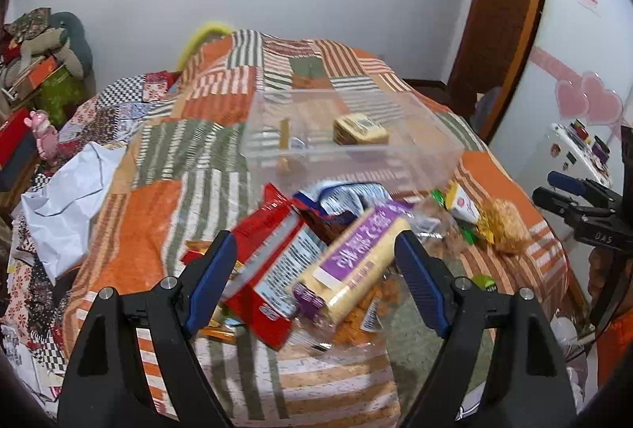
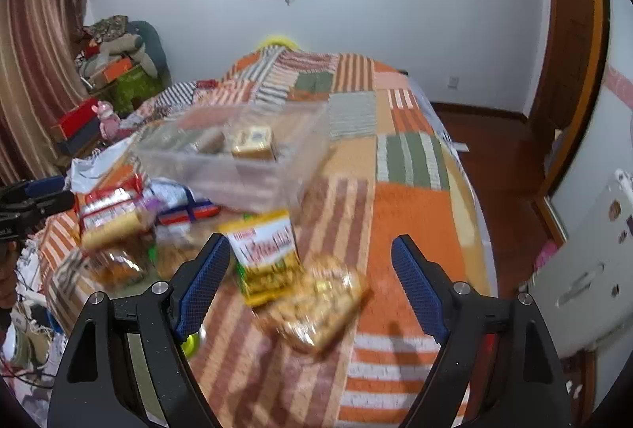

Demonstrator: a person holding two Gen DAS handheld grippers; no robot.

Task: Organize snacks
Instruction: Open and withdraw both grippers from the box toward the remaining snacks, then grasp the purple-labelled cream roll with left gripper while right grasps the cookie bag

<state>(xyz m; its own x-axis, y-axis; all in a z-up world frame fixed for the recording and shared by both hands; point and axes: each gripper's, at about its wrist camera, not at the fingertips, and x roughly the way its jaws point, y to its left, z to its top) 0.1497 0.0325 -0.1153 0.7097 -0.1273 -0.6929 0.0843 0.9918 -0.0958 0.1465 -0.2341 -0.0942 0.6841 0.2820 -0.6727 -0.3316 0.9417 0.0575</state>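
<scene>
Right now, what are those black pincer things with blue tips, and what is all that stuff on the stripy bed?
They are two grabbing tools, one in each of a person's hands, each carrying a camera that looks along its fingers. One picture comes from the left gripper, the other from the right gripper. Both stand open and hold nothing. On the orange and green patchwork bedspread lies a pile of snack packets: a long purple and cream biscuit pack, a red crinkly packet, a yellow snack bag. Behind stands a clear plastic box holding a few snacks.

Snacks [image 1: 316, 262], clear bin [image 1: 395, 167] on quilted bed [image 1: 154, 222]
</scene>
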